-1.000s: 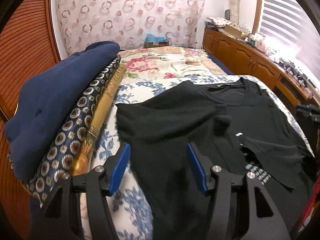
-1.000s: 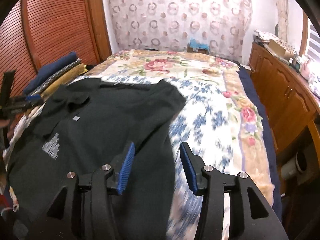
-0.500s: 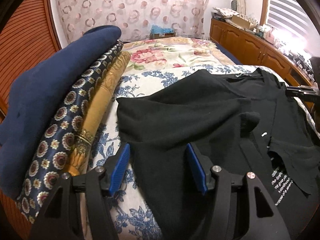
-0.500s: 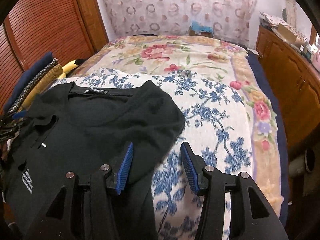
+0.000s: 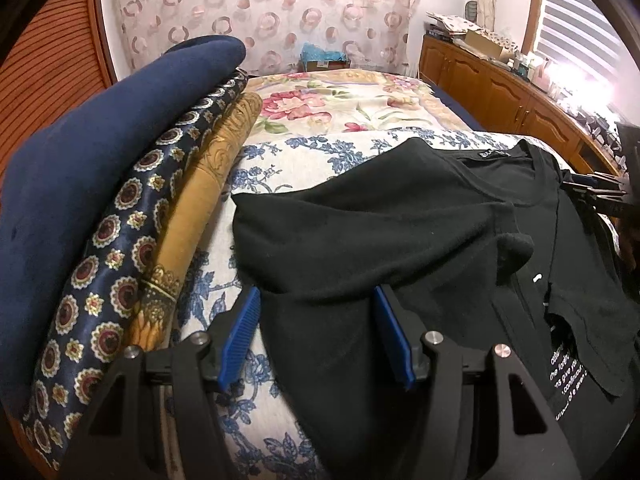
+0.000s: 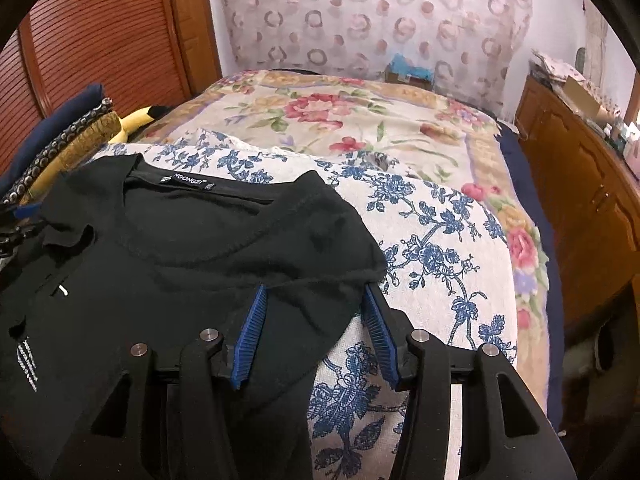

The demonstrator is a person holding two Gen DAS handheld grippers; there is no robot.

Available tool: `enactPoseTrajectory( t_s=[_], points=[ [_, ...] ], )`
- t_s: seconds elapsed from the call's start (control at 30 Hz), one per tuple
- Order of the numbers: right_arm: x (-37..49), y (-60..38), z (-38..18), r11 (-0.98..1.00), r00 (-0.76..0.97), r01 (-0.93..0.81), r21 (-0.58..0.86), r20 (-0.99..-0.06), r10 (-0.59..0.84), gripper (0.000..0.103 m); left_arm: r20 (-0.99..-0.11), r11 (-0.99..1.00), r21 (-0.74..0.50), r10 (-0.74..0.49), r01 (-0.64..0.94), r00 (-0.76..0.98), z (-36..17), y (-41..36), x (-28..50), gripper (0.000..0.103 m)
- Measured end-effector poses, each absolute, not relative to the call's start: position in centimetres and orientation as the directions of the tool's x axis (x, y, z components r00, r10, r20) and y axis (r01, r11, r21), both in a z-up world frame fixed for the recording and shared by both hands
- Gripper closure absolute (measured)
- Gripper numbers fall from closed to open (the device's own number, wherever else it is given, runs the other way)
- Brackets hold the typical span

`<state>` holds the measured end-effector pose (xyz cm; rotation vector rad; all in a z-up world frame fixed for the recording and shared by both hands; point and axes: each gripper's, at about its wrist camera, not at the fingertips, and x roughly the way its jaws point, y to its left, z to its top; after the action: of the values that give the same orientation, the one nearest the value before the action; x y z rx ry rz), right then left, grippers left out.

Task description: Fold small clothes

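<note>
A black T-shirt lies face up on the blue-flowered bed cover, collar label toward the headboard and white print near its hem. My left gripper hangs low over the shirt's left sleeve. It is open, with the sleeve's fabric lying between the blue pads. My right gripper is open over the black T-shirt at its right sleeve, whose edge lies between the pads. Each gripper shows at the far edge of the other's view: right gripper, left gripper.
A stack of folded clothes, navy, patterned and gold, lies left of the shirt. A yellow plush toy sits behind it. Wooden cabinets run along the bed's right side, louvred doors along the left. A rose-patterned blanket covers the far bed.
Both grippers came forward and lower over the shirt. The right one travelled further, from the shirt's lower side up to the right sleeve. The left one settled at the left sleeve.
</note>
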<state>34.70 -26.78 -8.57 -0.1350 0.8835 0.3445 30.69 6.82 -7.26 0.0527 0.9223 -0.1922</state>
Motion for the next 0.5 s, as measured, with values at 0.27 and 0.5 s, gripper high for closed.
enactPoseTrajectory(
  t_s=[0.27,0.5],
  points=[
    [34.80,-27.28,-8.63,0.936,0.580,-0.349,0.043,-0.775,0.252,0.052,-0.778,0.986,-0.063,-0.144,0.151,0.612,-6.59,7.62,31.06,0.045],
    [34.79,-27.11,-8.64,0.936,0.580,-0.350,0.042,-0.775,0.252,0.052,-0.792,0.987,-0.072,-0.143,0.141,0.594,-7.49,7.64,31.61,0.045]
  ],
)
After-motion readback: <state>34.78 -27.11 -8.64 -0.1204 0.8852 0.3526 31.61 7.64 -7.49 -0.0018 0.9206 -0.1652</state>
